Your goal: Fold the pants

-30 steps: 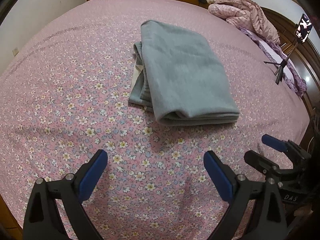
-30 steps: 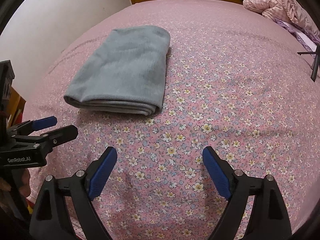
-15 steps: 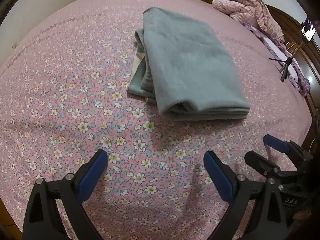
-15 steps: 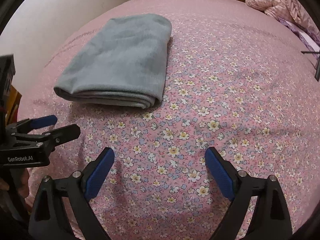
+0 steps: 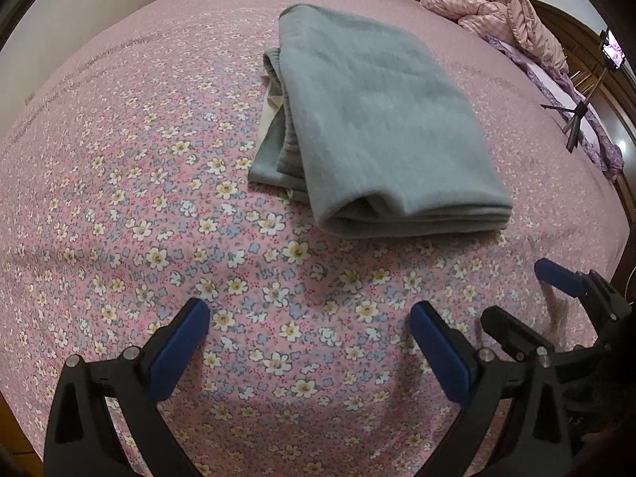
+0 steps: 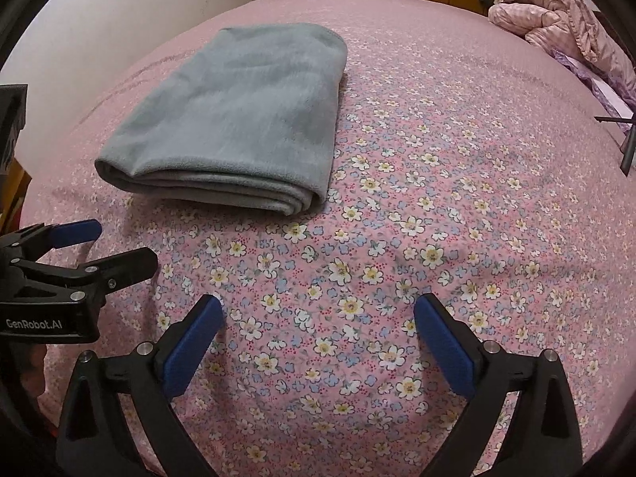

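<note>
White lettering "GenRobot.AI" stands on the black body of the left gripper (image 6: 115,248), low at the left edge of the right wrist view.

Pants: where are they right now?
The folded grey pants lie on the floral bedsheet, ahead of both grippers and touching neither: centre-right in the left wrist view, upper left in the right wrist view.

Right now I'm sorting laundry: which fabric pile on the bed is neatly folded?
The grey pants, lying flat mid-bed in stacked layers; the pink quilted jacket sits crumpled at the far edge.

Left gripper (image 5: 310,334) agape, right gripper (image 6: 318,328) jaws opening, empty
</note>
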`<action>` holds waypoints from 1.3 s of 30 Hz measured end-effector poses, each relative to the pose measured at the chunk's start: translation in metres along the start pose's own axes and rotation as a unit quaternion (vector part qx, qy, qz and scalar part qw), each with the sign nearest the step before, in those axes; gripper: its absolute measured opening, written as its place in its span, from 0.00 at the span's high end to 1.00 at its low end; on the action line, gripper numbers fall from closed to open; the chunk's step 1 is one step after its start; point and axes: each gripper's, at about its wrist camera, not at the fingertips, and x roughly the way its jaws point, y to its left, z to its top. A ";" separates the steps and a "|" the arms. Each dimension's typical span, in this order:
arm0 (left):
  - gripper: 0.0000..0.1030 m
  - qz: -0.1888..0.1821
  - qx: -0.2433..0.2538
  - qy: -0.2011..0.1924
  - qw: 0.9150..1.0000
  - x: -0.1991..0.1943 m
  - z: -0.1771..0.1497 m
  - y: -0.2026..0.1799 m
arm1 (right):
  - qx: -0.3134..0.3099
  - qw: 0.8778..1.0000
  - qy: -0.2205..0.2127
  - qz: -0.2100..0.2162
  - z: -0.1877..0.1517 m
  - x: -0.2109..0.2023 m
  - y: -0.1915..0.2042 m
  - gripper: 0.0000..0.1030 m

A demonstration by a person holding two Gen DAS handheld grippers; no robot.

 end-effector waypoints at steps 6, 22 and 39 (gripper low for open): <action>0.00 0.004 0.003 0.000 1.000 0.000 0.000 0.001 | -0.007 1.000 -0.004 -0.005 -0.004 0.003 0.001 0.02; 0.00 0.014 0.007 -0.002 1.000 0.003 -0.001 -0.003 | -0.013 1.000 -0.005 -0.007 -0.006 0.006 0.005 0.00; 0.00 0.014 0.007 -0.002 1.000 0.004 -0.001 -0.003 | -0.013 1.000 -0.005 -0.008 -0.007 0.006 0.006 0.00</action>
